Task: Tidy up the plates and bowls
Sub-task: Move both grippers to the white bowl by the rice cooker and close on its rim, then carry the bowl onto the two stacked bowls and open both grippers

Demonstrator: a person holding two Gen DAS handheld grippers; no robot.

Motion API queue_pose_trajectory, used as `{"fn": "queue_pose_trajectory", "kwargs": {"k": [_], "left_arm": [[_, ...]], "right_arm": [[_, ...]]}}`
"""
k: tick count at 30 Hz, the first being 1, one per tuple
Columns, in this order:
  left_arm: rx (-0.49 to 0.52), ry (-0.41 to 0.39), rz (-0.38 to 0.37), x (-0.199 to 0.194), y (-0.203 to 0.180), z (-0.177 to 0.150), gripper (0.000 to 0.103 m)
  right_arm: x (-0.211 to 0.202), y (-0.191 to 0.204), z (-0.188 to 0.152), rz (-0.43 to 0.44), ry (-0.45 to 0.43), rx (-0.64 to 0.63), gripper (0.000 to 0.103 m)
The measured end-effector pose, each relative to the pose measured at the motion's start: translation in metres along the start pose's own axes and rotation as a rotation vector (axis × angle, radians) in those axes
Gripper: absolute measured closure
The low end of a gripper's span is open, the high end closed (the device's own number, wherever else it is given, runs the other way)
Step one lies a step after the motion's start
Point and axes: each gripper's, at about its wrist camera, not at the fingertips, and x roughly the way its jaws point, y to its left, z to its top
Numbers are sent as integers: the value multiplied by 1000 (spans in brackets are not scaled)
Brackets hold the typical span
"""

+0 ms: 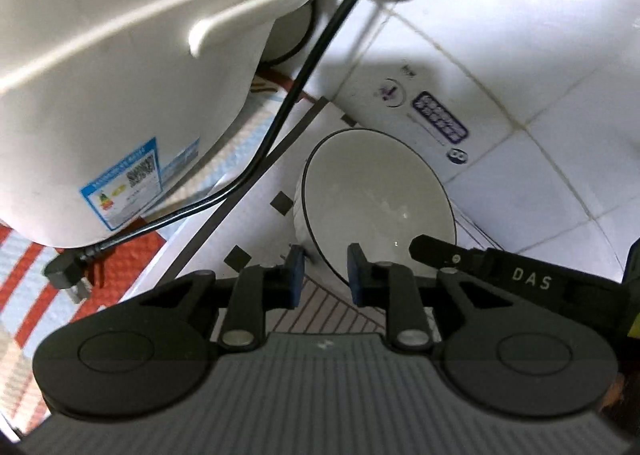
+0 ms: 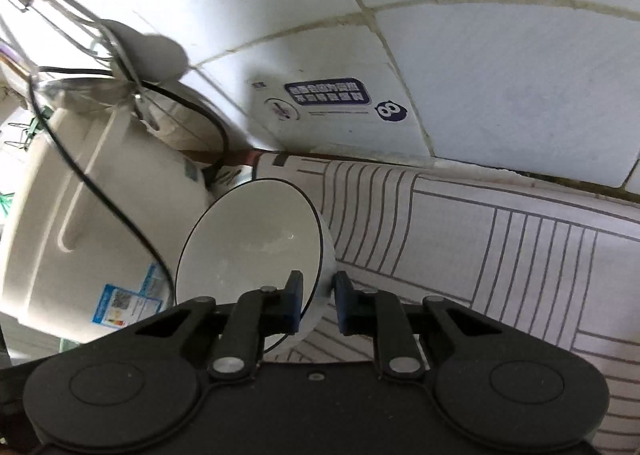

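A white bowl with a thin black rim (image 1: 376,191) is held tilted over a white mat with dark lines (image 1: 320,307). My left gripper (image 1: 322,269) straddles the bowl's near rim, one blue pad outside and one inside, and seems shut on it. In the right wrist view the same bowl (image 2: 248,239) is tilted on its side. My right gripper (image 2: 318,301) straddles its rim and wall, pads close on both sides. The right gripper's arm, marked DAS, (image 1: 516,275) shows at the right of the left wrist view.
A large white rice cooker (image 1: 100,95) with a blue label stands at left, also in the right wrist view (image 2: 80,215). Its black cord (image 1: 280,111) runs past the bowl to a plug (image 1: 66,275). A white tiled wall with a sticker (image 2: 336,99) stands behind.
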Motion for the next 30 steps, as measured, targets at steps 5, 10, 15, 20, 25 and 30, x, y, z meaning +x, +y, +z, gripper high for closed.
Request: {"fn": "queue_pose_trajectory", "kwargs": {"k": [5,10,15,20,25,30], "left_arm": [[86,-17,2,-35,-21,-6,82],[181,7,-4,-65,-43,-23,82],[240,63,-31,-89,-55,-42,82],[316,89,-10,-98,-70,-71,82],[354,135,10,-96,-73,-91,82],[392,179,15,-93,-75,-99,82]], "right_arm": [[-35,9,-15,17,-54,-7,82],[-79,12,-41,35,-127,14,82],[-118,17,-73,26,-192,14,81],[-147,20,-118,-19,-286,-4,81],[-158,15,-155,-44,-343,-8,81],[-158,19,-175,-88,-383,-48,81]]}}
